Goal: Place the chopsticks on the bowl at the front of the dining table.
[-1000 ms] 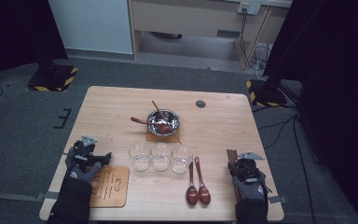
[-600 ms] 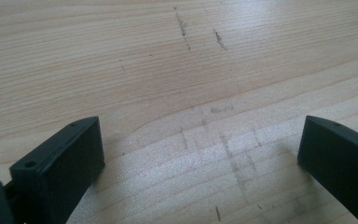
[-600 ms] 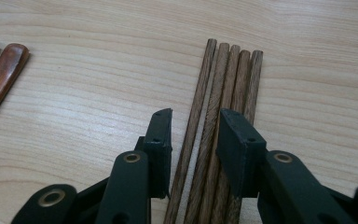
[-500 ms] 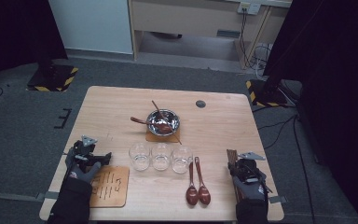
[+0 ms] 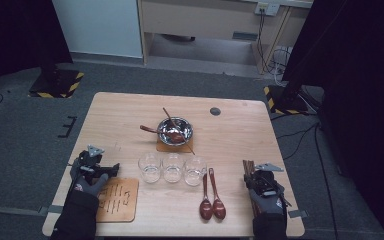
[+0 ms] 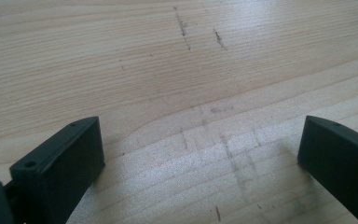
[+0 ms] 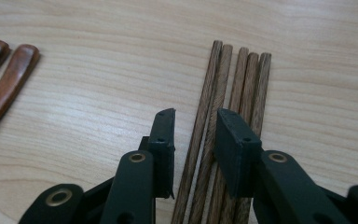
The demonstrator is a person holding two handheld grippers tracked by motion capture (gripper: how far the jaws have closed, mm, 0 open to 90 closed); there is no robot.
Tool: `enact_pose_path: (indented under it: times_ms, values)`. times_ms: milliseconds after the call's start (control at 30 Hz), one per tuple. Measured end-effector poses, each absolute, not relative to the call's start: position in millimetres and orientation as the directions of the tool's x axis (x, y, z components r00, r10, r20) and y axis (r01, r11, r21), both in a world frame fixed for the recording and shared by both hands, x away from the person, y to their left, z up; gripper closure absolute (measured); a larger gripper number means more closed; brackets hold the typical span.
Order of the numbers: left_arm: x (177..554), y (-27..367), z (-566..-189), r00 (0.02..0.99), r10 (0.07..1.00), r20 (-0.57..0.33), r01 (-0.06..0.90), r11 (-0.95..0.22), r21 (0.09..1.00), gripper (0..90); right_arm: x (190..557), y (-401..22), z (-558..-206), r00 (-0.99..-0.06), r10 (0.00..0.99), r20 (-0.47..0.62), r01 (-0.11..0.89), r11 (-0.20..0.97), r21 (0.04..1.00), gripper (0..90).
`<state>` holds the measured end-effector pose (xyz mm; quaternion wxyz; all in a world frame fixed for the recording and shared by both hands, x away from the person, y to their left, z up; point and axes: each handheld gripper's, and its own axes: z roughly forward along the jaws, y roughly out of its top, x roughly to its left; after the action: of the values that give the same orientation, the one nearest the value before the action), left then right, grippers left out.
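Several brown wooden chopsticks [image 7: 240, 74] lie side by side on the table near its front right [image 5: 248, 166]. My right gripper [image 7: 195, 116] rests low over their near ends [image 5: 254, 175]. Its jaws stand narrow and have just been closing; two chopsticks run between them, and a gap still shows beside the left pad. My left gripper [image 6: 200, 135] stands wide open over bare wood at the front left [image 5: 105, 167], with nothing between its jaws.
Two dark red spoons [image 5: 210, 195] lie left of the chopsticks [image 7: 9, 84]. Three empty glasses [image 5: 172, 167] stand in a row mid-table. Behind them a steel bowl [image 5: 175, 131] holding utensils sits on a coaster. A wooden board [image 5: 117, 200] lies by the left hand.
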<state>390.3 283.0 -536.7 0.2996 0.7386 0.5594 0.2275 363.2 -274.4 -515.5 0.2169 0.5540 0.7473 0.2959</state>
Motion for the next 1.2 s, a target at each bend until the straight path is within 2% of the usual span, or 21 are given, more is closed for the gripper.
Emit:
enact_pose_path:
  times_ms: [500,633,767,1033,1200]
  values:
    - [390,283,-537,0.27,0.963,0.001,0.69,-0.195,0.697,0.0,363,-269,-518,-0.313,0.95,0.012,0.706,0.224,0.671,71.9]
    - [390,283,-537,0.271,0.963,0.001,0.69,-0.195,0.697,0.0,364,-266,-519,-0.329,0.944,0.01,0.71,0.24,0.661,75.8]
    - [390,283,-537,0.271,0.963,0.001,0.69,-0.195,0.697,0.0,364,-261,-520,-0.344,0.939,0.006,0.714,0.258,0.651,83.6]
    - [390,283,-537,0.271,0.963,0.001,0.69,-0.195,0.697,0.0,363,-253,-520,-0.362,0.932,0.02,0.715,0.264,0.648,85.0]
    - [390,283,-537,0.271,0.963,0.001,0.69,-0.195,0.697,0.0,367,-235,-520,-0.399,0.917,0.027,0.701,0.285,0.654,85.0]
